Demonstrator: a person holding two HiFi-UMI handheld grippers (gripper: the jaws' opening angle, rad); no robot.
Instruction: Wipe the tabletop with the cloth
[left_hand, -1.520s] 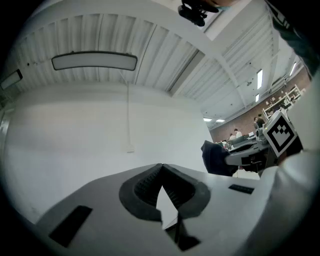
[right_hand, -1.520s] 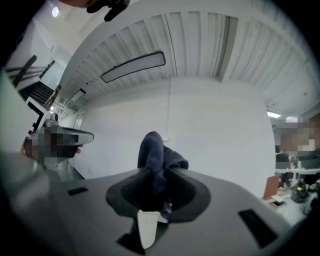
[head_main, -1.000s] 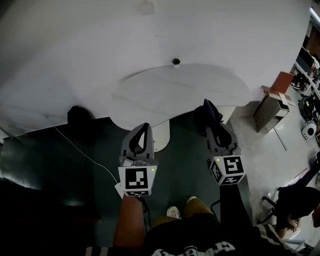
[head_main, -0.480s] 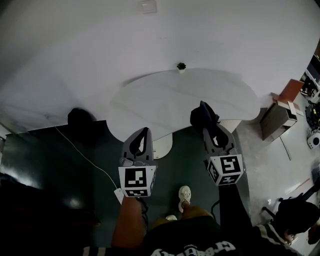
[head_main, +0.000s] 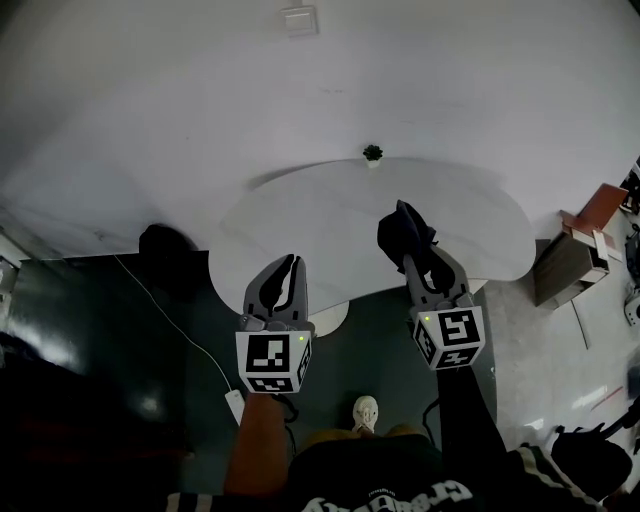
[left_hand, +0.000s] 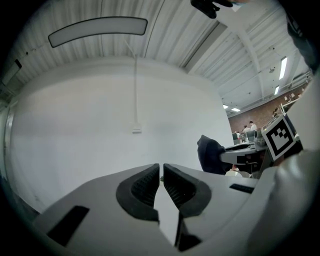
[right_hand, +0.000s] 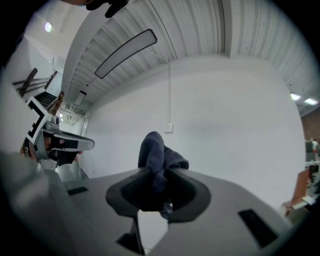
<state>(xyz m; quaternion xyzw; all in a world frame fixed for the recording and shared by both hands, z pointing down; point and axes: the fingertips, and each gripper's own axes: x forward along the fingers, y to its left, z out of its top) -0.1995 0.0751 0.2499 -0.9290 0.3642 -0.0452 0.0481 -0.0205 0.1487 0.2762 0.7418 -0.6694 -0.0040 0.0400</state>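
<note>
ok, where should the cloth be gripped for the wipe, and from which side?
By a gathered fold at one end, from the person's side, as the right gripper does now: its jaws are shut on the bunched cloth, with a wad of it free beyond them. That loose bulk can probably press flat on the tabletop.

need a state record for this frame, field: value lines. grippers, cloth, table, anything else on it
left gripper: shut, nothing between the jaws
right gripper: shut on cloth
cloth: dark, bunched, sticks out past the jaws
table: white, curved edge
small dark object: on the table's far edge, by the wall
cloth-to-table contact: cannot tell
</note>
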